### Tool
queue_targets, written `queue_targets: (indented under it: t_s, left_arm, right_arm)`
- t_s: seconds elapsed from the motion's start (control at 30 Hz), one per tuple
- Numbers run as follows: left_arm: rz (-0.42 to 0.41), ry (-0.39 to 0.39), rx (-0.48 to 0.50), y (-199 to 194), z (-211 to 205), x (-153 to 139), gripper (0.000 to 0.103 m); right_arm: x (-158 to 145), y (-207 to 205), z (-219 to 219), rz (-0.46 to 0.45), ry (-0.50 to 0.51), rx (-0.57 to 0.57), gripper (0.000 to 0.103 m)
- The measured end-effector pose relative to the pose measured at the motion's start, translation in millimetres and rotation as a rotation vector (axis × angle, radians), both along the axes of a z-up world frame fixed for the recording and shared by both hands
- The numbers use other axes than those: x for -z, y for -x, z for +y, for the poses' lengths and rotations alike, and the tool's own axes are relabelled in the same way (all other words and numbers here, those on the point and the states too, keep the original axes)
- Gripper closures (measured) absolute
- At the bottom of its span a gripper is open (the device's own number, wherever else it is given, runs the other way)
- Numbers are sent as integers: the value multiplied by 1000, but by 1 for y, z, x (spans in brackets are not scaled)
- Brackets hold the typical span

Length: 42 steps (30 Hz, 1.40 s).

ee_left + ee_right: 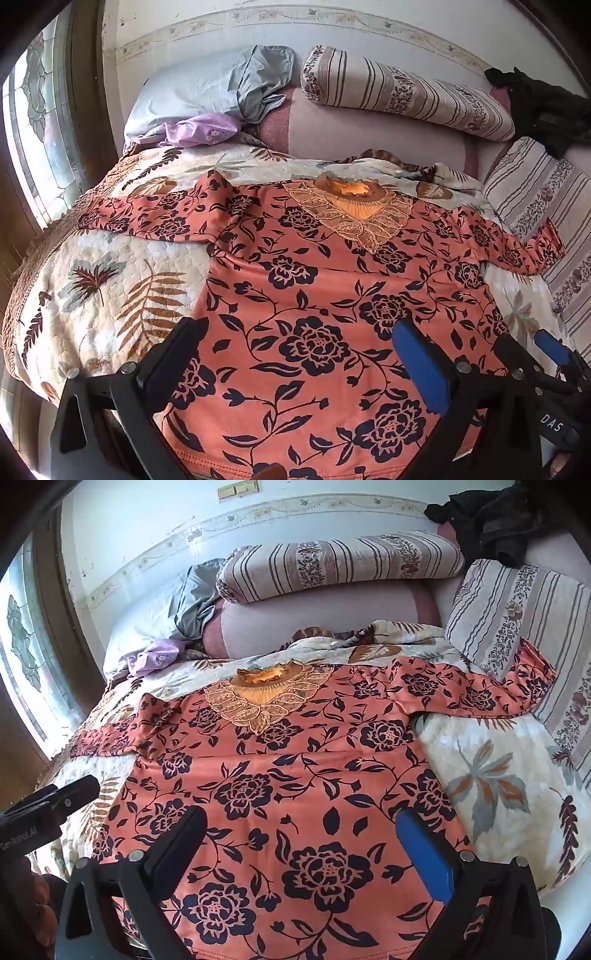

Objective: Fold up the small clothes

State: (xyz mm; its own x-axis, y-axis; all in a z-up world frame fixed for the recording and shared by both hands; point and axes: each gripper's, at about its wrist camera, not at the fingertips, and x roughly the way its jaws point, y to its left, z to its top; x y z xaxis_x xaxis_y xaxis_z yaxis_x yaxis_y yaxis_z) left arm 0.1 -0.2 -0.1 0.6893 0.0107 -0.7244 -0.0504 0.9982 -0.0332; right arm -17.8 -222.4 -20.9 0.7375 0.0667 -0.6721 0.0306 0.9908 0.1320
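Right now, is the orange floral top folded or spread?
Spread: the orange floral top lies flat on the quilt, both sleeves out sideways, no fold.

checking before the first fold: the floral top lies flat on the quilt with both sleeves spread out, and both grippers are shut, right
Not quite. Both grippers are open, not shut: each wrist view shows its fingers spread wide over the top, left gripper, right gripper. The top does lie flat on the quilt, sleeves spread.
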Motion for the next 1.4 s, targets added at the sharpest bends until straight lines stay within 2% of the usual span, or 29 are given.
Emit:
queue_targets:
  t_s: [0.2,0.37,1.4]
  left_arm:
    - [57,15,6,-9,1,2,0]
    - [29,3,-1,-3,4,6,0]
    - [44,24,16,-1,7,11,0]
  right_arm:
    - [-9,-3,20,0,13,-8,0]
    - [-8,-2,20,-5,24,-25,0]
    - [-13,-5,30,-14,86,-22,0]
